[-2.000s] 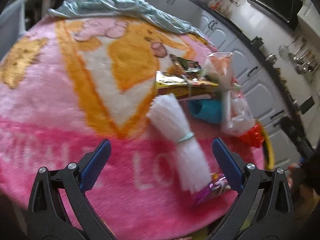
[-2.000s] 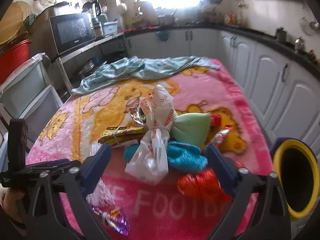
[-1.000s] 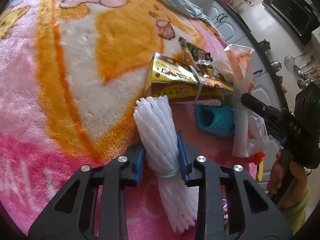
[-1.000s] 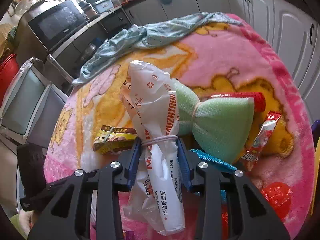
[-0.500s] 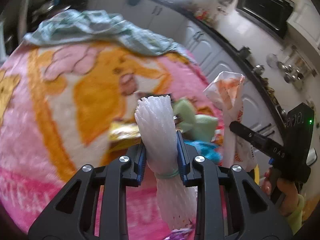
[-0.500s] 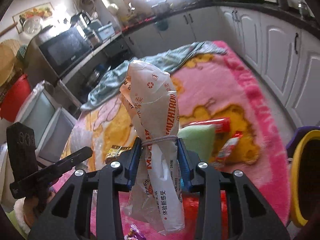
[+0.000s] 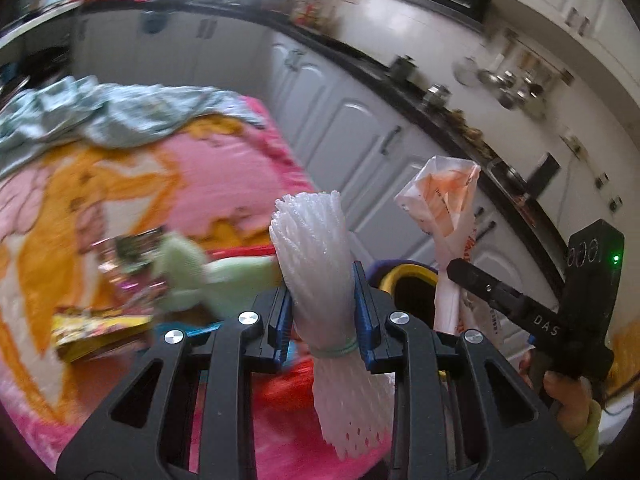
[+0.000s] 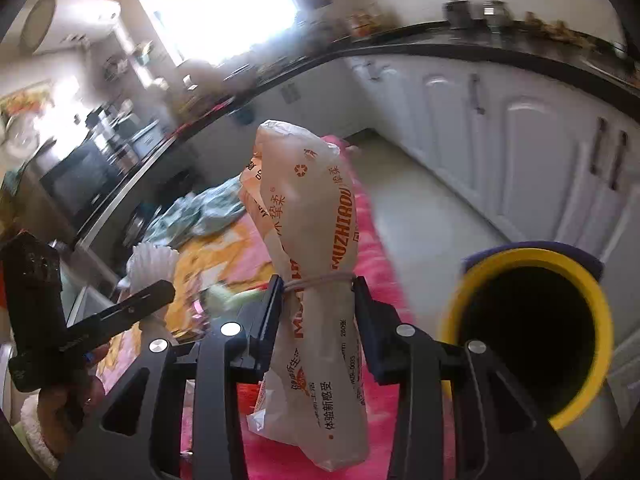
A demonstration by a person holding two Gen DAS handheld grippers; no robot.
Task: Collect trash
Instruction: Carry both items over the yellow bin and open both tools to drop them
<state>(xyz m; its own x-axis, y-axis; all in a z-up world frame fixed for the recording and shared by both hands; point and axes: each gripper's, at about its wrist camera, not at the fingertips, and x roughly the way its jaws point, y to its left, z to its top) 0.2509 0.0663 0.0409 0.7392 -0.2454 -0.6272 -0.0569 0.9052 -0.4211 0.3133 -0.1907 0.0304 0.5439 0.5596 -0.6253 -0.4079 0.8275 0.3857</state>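
Trash is mid-carry: left tongs point(image 7: 320, 308) clamp the white foam net point(image 7: 316, 264), right tongs point(image 8: 316, 312) clamp the printed bag point(image 8: 312, 240); next, release over the yellow-rimmed bin point(image 8: 528, 336) at three o'clock

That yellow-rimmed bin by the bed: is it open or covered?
Open. The yellow-rimmed bin shows a dark, uncovered mouth in the right wrist view; no lid is visible on it.
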